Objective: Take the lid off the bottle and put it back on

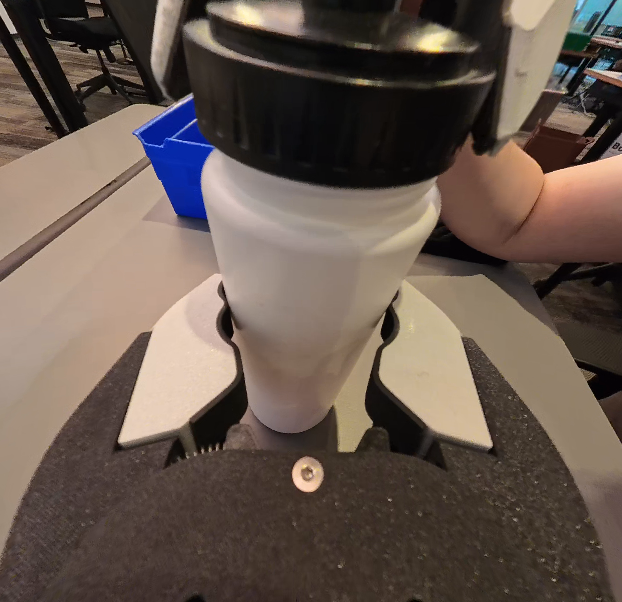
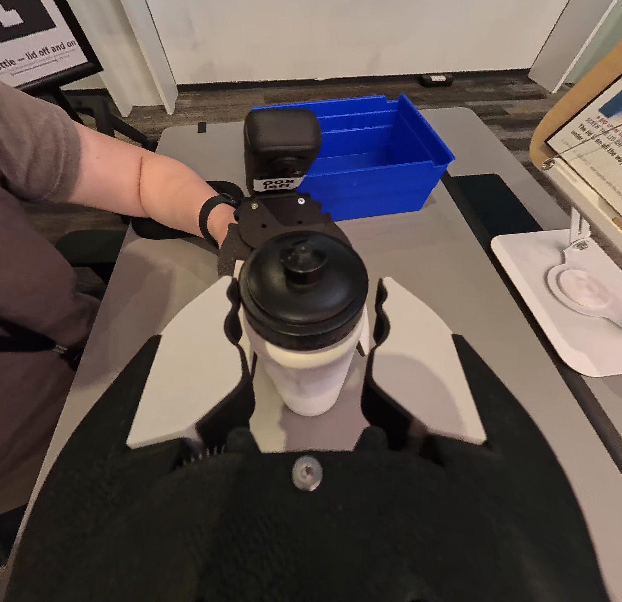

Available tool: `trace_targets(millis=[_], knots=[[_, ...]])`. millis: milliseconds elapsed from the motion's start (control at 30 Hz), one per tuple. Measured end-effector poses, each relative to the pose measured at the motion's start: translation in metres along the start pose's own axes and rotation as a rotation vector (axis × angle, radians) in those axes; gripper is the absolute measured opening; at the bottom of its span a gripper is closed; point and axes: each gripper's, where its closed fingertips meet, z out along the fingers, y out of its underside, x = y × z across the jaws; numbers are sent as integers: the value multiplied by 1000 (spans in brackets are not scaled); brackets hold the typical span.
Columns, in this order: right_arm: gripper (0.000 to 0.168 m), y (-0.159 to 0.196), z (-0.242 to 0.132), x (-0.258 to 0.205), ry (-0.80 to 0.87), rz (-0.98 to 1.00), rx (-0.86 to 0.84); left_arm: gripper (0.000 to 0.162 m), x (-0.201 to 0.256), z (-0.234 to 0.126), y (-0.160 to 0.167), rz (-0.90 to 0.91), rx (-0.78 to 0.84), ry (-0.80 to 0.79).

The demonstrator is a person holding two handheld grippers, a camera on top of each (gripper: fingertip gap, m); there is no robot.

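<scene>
**Bottle braced low, lid framed from above**

Bottle (image 1: 316,283), white and upright on the grey table (image 1: 84,316), sits clamped around its lower body by the left gripper (image 1: 309,320), likely to stop it turning. Its black lid (image 2: 303,293) is on the neck. The right gripper (image 2: 304,311) comes from above with its 2 fingers either side of the lid; the left finger looks to touch the rim, the other stands just clear, so it has not yet closed on it. A blue bin (image 2: 370,168) stands behind on the table, a white stand (image 2: 538,283) to the right. Office chairs (image 1: 84,37) and wood-look floor lie beyond.
</scene>
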Motion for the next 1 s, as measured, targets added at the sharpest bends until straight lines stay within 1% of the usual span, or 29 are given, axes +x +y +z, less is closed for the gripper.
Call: trace_targets(millis=[33,367,433,467,500,533,567,633,667,700,733,767,800,867,933,1000], knots=[[75,0,0,-2,-14,2,-2,88,0,0,0,1,-1,-3],[74,1,-1,-3,9,-56,-24,88,0,0,0,1,3,-2],[74,-6,-3,-4,13,-67,5,88,0,0,0,1,3,-2],[74,-13,-7,-5,8,-64,45,88,0,0,0,1,3,-2],[74,-22,-14,-5,19,-61,89,88,0,0,0,0,3,-3],[74,-30,-27,1,66,-67,122,88,0,0,0,0,1,-2],[74,-36,-45,10,138,-78,146,88,0,0,0,0,-1,-2],[74,-38,-96,38,326,-58,191,88,0,0,0,0,-1,-2],[74,-32,-127,59,461,-29,203,88,0,0,0,-1,1,-2],[74,-18,-156,82,593,7,187,88,0,0,0,-2,2,-2],[74,4,-181,103,699,59,150,88,0,1,0,-4,3,-1],[74,29,-199,121,758,132,111,88,1,1,-1,-5,4,1],[74,55,-209,135,770,217,80,88,1,2,-1,-5,5,2],[74,103,-215,155,748,358,31,88,2,2,-1,-5,4,3],[74,147,-209,168,712,446,-51,88,2,2,0,-4,3,2],[74,183,-200,175,702,471,-160,88,2,2,0,-4,4,1]])
